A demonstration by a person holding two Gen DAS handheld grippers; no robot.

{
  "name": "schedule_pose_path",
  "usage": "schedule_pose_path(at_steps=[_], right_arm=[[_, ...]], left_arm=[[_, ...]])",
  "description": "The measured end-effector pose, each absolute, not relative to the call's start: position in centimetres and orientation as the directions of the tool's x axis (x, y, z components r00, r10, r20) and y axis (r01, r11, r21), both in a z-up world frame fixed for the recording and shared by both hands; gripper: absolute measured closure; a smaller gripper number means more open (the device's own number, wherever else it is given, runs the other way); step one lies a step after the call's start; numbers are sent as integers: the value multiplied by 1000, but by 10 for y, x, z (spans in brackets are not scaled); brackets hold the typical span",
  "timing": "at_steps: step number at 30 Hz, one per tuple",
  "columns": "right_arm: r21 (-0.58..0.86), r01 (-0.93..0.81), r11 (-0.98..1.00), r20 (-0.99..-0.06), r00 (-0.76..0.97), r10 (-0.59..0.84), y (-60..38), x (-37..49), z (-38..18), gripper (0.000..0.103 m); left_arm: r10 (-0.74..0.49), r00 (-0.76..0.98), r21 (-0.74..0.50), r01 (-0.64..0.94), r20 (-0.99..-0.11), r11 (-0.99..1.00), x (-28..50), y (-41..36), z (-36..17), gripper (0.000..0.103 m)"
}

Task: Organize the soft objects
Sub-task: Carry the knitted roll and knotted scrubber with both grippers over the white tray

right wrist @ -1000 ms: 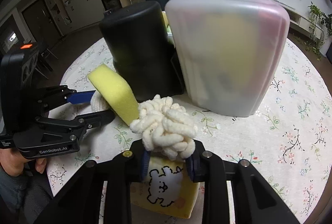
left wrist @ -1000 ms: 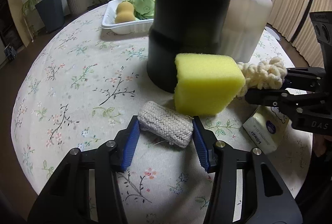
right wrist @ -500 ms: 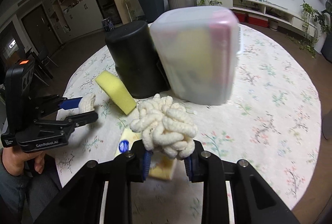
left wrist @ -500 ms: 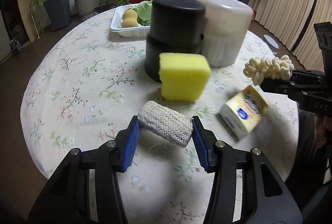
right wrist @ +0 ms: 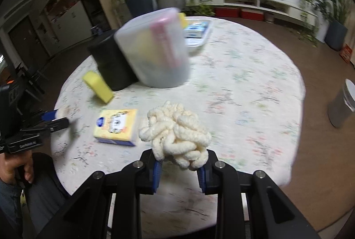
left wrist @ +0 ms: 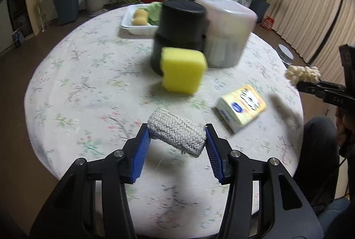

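Both my tongs are up off the table, each clenched on 1 soft thing.

My left gripper reaches forward at the bottom centre of its frame, above the floral table, blue pads pinching the grey braided roll at its 2 ends; its long axis runs left to right, tilted down to the right. My right gripper, lower centre of its view, grasps the cream yarn bundle, a rounded clump with no clear axis.
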State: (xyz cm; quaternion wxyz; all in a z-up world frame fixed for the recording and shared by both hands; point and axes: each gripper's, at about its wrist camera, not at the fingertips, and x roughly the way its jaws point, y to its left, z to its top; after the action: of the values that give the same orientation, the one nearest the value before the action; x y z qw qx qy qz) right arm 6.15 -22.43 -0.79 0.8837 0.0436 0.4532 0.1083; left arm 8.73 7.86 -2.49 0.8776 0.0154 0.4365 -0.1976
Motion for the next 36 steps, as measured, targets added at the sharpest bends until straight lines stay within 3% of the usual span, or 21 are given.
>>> schedule_pose_path(at_steps=[10,18,26,36], right_arm=[[85,-40,996,-770,631,91,-292,102,19,74],[2,-30,1000,-749,662,21,-320,189,45,74],[-41,-149,988,-761,645,66,-291,303,58,74],[9,-450,893,-816,513,267,-214,397,40,73]], left_arm=[[-277,643,-106,292,-714,950,157,123,25,57],[-279,679,-43,343,-679,938,261,103,65,56],[-276,661,18,402,-698,915,342,61,58,56],[-303,567,12,484,-766,875,389,26,6,56]])
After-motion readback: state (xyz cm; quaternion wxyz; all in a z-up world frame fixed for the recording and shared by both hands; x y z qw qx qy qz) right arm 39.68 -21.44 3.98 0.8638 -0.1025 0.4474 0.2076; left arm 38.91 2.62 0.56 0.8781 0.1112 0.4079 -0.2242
